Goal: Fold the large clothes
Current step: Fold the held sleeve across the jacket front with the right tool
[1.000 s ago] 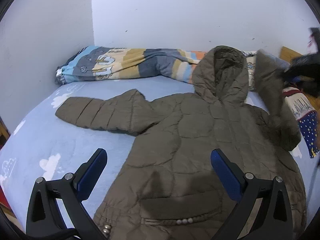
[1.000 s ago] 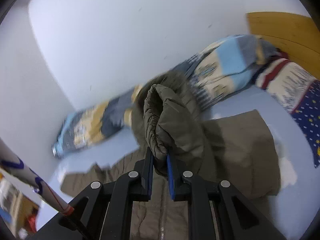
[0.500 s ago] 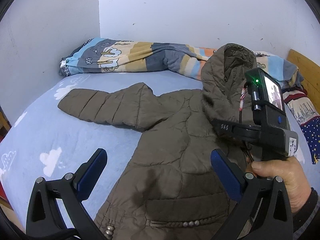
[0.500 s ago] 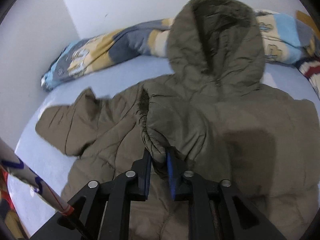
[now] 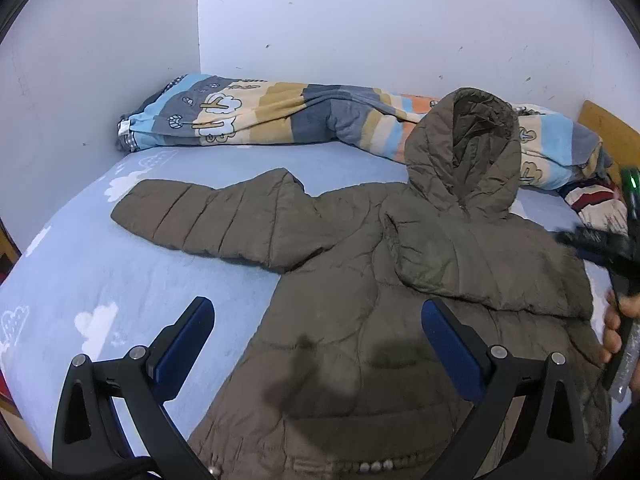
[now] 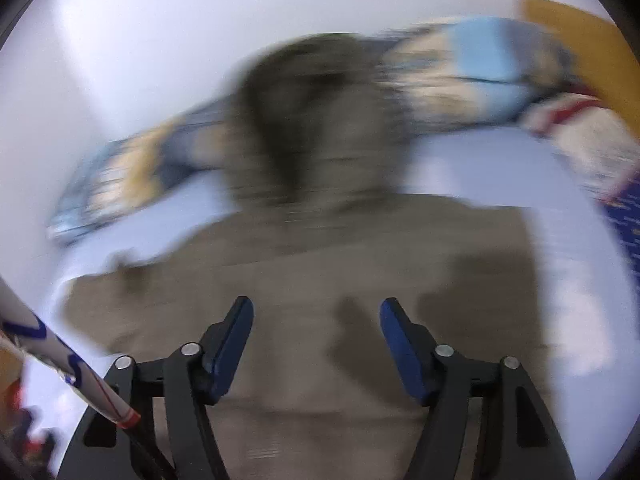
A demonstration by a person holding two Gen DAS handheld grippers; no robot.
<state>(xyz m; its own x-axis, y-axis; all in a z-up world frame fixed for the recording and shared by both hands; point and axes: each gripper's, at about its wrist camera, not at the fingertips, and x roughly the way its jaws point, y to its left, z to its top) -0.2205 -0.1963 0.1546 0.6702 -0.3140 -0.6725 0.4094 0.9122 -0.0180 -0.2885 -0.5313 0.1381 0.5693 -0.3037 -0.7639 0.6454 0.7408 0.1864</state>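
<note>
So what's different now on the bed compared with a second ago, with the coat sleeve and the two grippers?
The right gripper carried the coat's right sleeve across onto the chest of the coat and let go: its jaws have just been opening and nothing is between them now. The left sleeve lies spread as before, the hood still rests against the striped quilt, and the left gripper stays open and empty.

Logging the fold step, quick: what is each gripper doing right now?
Left gripper: open, holding nothing, above the olive quilted hooded jacket.
Right gripper: open, jaws just opened, nothing between them.
</note>
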